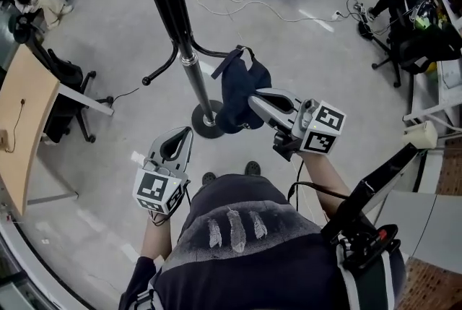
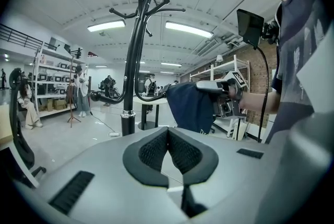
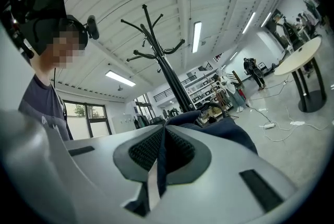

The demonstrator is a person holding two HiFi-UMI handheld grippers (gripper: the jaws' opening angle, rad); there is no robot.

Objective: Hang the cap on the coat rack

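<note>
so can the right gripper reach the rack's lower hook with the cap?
Probably yes: the right gripper holds the cap just beside the lower hook, nothing shows between them, and the left gripper sits clear.

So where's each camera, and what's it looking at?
Head view: on the person's head, facing down: coat rack, cap, left tongs, right tongs, chest.
Left gripper view: on left tongs, facing coat rack and cap; right forearm shows.
Right gripper view: on right tongs gripping cap, facing coat rack; shoulder shows.
All share coat rack and cap.

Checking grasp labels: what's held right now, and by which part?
Right gripper holds the navy cap by a thin edge, pinched between shut jaws. Left gripper empty.
</note>
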